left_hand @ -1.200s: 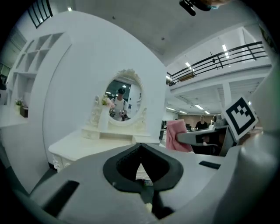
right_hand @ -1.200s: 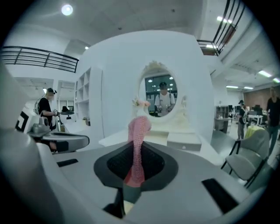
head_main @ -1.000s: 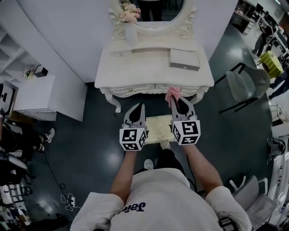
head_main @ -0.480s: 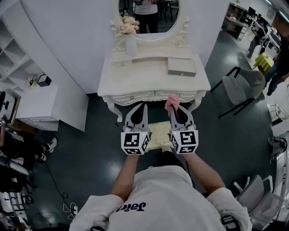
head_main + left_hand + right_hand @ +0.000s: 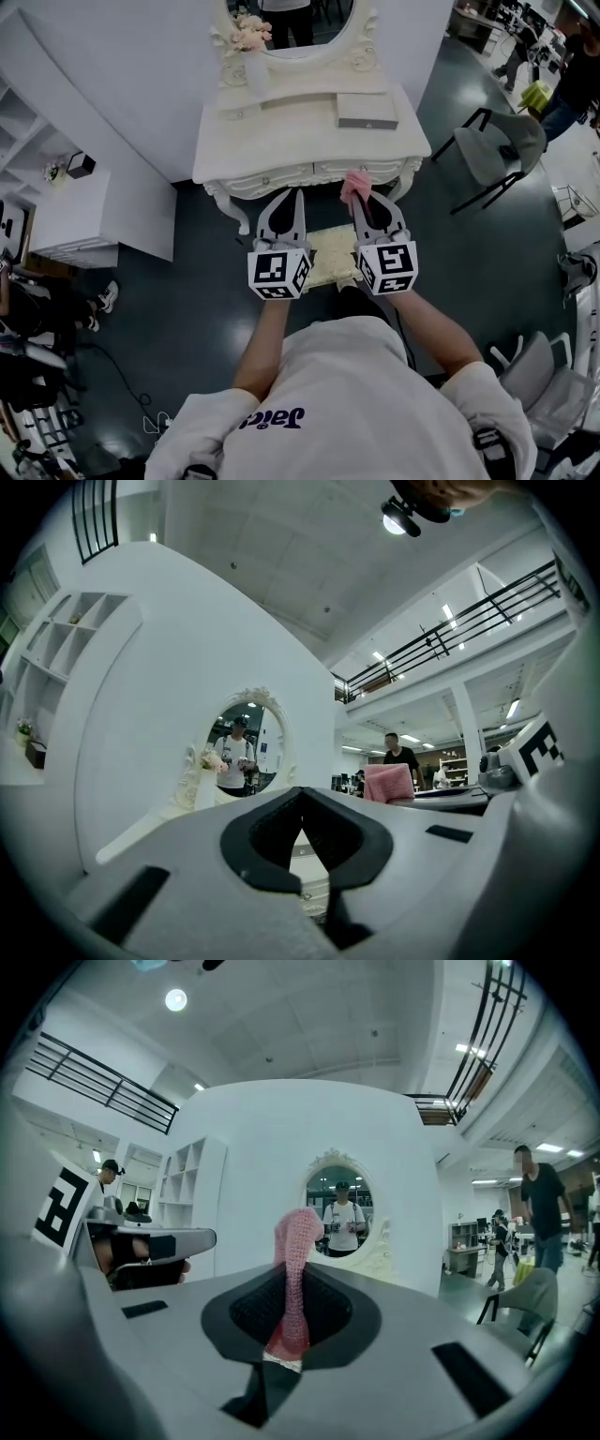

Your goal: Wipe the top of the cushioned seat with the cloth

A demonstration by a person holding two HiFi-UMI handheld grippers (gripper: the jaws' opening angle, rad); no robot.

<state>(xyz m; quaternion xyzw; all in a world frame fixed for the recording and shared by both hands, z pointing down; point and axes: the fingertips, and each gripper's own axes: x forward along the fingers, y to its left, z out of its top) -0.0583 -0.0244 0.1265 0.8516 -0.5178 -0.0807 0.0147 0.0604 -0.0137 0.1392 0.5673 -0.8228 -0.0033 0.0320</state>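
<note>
Dark cursive print point(image 5: 271, 418) on front of person's white shirt point(image 5: 356, 394), near edge of head view: reads roughly "Jaic", partly cut by fold. Cubes on left hand-held gripper point(image 5: 295, 194) and right hand-held gripper point(image 5: 359, 197): black-and-white square code markers, no letters or numbers. Nothing else legible.

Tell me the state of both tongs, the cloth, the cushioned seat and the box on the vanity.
Left tongs: shut, holding nothing.
Right tongs: shut on the cloth.
Cloth: pink, pinched, sticking up past the tips, clear of the seat.
Cushioned seat: bare, below the tongs.
Box: closed, lying on the vanity.
</note>
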